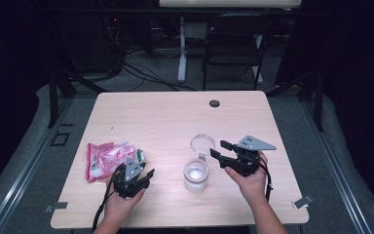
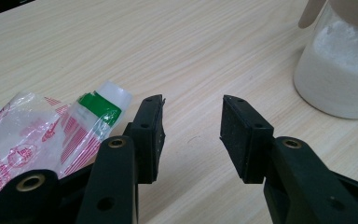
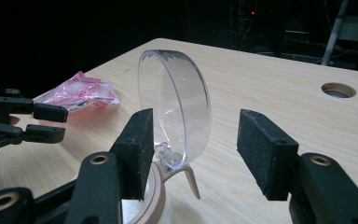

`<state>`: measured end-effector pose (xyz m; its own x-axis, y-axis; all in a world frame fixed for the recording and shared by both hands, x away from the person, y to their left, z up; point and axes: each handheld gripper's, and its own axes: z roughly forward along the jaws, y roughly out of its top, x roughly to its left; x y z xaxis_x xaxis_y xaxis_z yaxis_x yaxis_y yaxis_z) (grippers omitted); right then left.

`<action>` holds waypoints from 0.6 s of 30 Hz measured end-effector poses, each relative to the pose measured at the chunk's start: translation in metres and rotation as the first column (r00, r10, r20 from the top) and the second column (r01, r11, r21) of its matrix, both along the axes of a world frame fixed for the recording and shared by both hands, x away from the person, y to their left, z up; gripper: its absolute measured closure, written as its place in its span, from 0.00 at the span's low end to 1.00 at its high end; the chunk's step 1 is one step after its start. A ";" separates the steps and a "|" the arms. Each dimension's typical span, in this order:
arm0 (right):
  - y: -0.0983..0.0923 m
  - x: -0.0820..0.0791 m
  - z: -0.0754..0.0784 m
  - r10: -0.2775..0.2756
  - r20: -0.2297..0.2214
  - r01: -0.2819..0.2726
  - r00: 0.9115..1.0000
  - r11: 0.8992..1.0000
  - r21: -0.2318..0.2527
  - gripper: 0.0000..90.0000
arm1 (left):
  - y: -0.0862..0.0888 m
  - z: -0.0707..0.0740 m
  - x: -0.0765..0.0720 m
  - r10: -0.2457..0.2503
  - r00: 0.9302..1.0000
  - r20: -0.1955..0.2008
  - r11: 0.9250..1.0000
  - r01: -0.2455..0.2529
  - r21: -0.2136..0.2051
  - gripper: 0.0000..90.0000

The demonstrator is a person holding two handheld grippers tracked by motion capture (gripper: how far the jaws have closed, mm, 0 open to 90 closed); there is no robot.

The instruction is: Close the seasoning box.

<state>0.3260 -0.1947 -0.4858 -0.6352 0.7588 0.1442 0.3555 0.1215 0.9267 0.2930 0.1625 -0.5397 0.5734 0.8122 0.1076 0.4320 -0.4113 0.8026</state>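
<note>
A clear jar (image 1: 196, 176) holding white powder stands near the table's front, its hinged clear lid (image 1: 202, 143) flipped open and standing upright. My right gripper (image 1: 216, 148) is open just right of the lid; in the right gripper view the lid (image 3: 175, 107) rises between the two pads, touching neither. My left gripper (image 1: 145, 171) is open, low over the table left of the jar. Beside it lies a pink and clear plastic bag (image 1: 107, 159) with a green patch (image 2: 100, 107). The jar's white contents (image 2: 339, 74) show at the upper right of the left gripper view.
A round cable hole (image 1: 215, 103) sits near the table's far edge. Beyond the table stand a dark folding chair (image 1: 233, 44) and a white desk leg (image 1: 181, 48) among floor cables. Two metal clips (image 1: 303, 201) hold the front corners.
</note>
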 end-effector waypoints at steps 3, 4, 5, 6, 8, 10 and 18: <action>0.002 0.003 -0.001 0.005 -0.011 -0.005 1.000 1.000 -0.002 0.51 | 0.001 0.000 0.000 0.000 1.000 0.003 1.000 0.000 -0.005 0.65; 0.002 0.003 -0.001 0.005 -0.011 -0.005 1.000 1.000 -0.002 0.51 | 0.001 0.000 -0.001 0.001 1.000 0.003 1.000 -0.001 -0.005 0.65; 0.002 0.003 -0.002 0.010 -0.012 -0.010 1.000 1.000 0.002 0.52 | 0.001 0.000 -0.001 0.000 1.000 0.002 1.000 0.000 -0.002 0.65; 0.003 0.004 -0.002 0.017 -0.016 -0.017 1.000 1.000 0.001 0.54 | 0.001 0.000 -0.001 0.002 1.000 0.000 1.000 -0.002 -0.002 0.65; 0.005 0.004 -0.002 0.025 -0.012 -0.025 1.000 1.000 -0.011 0.63 | 0.002 0.000 -0.001 0.005 1.000 0.003 1.000 -0.005 -0.004 0.64; 0.006 0.004 -0.002 0.029 -0.013 -0.029 0.999 0.999 -0.016 0.66 | 0.003 0.000 -0.001 0.006 1.000 0.004 1.000 -0.006 -0.004 0.64; 0.009 0.000 0.000 0.040 0.033 -0.038 0.999 0.997 -0.070 0.80 | 0.004 -0.001 0.000 0.011 1.000 0.000 1.000 -0.011 0.003 0.64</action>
